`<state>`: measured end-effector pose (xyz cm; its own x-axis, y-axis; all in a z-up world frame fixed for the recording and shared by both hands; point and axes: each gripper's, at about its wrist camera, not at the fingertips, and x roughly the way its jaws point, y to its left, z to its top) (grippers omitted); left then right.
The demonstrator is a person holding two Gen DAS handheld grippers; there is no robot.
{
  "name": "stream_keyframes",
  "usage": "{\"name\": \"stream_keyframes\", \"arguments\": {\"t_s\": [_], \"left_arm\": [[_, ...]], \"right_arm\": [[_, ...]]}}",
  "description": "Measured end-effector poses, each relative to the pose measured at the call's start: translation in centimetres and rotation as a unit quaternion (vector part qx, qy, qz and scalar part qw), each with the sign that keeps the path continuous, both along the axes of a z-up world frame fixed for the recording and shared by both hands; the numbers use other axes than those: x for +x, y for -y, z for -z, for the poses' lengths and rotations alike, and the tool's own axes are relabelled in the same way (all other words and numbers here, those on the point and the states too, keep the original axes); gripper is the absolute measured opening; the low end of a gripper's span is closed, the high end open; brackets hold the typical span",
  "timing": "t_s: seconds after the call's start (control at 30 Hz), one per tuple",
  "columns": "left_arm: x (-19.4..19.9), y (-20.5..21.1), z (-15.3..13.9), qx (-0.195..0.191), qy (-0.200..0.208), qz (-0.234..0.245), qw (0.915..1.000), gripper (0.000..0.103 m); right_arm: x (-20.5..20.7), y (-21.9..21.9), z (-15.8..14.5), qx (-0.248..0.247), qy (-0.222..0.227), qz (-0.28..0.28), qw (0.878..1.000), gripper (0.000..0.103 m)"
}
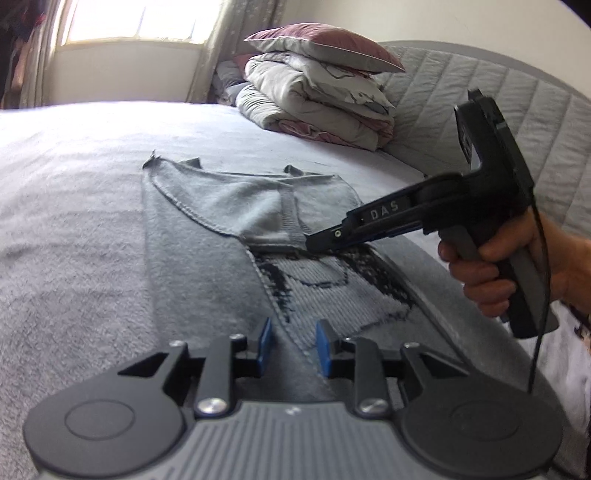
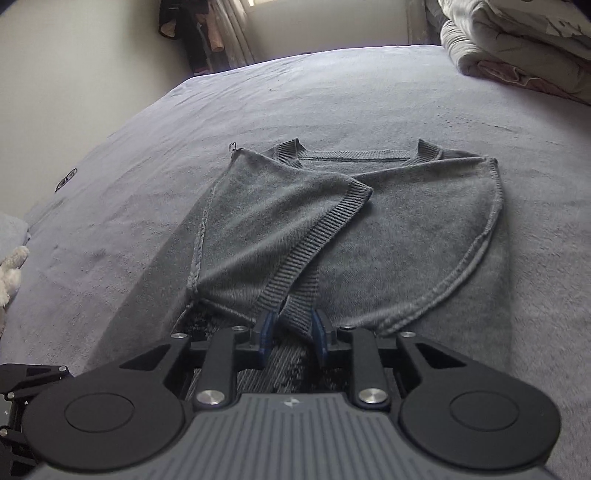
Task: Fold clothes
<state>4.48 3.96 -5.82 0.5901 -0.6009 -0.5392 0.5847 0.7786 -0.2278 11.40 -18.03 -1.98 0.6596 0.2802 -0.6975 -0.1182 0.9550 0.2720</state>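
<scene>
I see a stack of folded quilts [image 1: 317,99] with a pillow [image 1: 325,46] on top at the bed's [image 1: 74,206] head end, beside the quilted headboard [image 1: 480,96]; both sit well clear of my work. A curtained window [image 1: 136,22] glares behind. The bed cover is soft and fleecy. The grey knit sweater [image 2: 332,221] lies flat, inside out, near the bed's middle, ribbed collar toward the far edge, both sleeves folded across the body, and a dark knitted pattern showing on the near part. My right gripper [image 2: 291,325] has its blue pads set around a ribbed cuff [image 2: 299,306], partly apart; I cannot tell if they pinch it. My left gripper [image 1: 291,345] hovers, jaws apart, over the sweater's near side seam, holding nothing.
</scene>
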Motion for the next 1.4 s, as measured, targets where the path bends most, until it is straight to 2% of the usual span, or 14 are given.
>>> {"name": "stream_keyframes", "arguments": {"t_s": [0.13, 0.3, 0.37, 0.6, 0.83, 1.07, 1.4], "left_arm": [[-1.5, -0.6, -0.9, -0.019, 0.017, 0.006, 0.9997, 0.028], [-2.9, -1.7, -0.2, -0.026, 0.01, 0.006, 0.9996, 0.028], [-3.6, -2.4, 0.1, -0.038, -0.003, 0.003, 0.9993, 0.028], [-6.7, -4.1, 0.9, -0.073, -0.043, -0.012, 0.9963, 0.028], [-10.5, -4.6, 1.2, -0.07, -0.044, -0.019, 0.9964, 0.028], [-13.8, -5.0, 0.4, -0.054, -0.063, -0.009, 0.9965, 0.028], [-18.5, -4.8, -0.7, -0.024, -0.079, 0.017, 0.9964, 0.032]], "right_arm": [[-2.7, 1.2, -1.7, 0.019, -0.002, 0.026, 0.999, 0.026], [-7.3, 2.7, -3.3, 0.014, 0.007, 0.042, 0.999, 0.031], [-9.1, 3.1, -3.3, 0.003, 0.009, 0.051, 0.999, 0.035], [-14.6, 3.0, -1.0, -0.049, -0.019, 0.064, 0.997, 0.038], [-20.1, 1.2, 0.1, -0.06, 0.001, 0.057, 0.997, 0.042], [-24.6, 0.7, 0.2, -0.024, 0.006, 0.073, 0.997, 0.047], [-29.9, 0.3, 0.5, -0.008, 0.023, 0.079, 0.997, 0.048]]}}
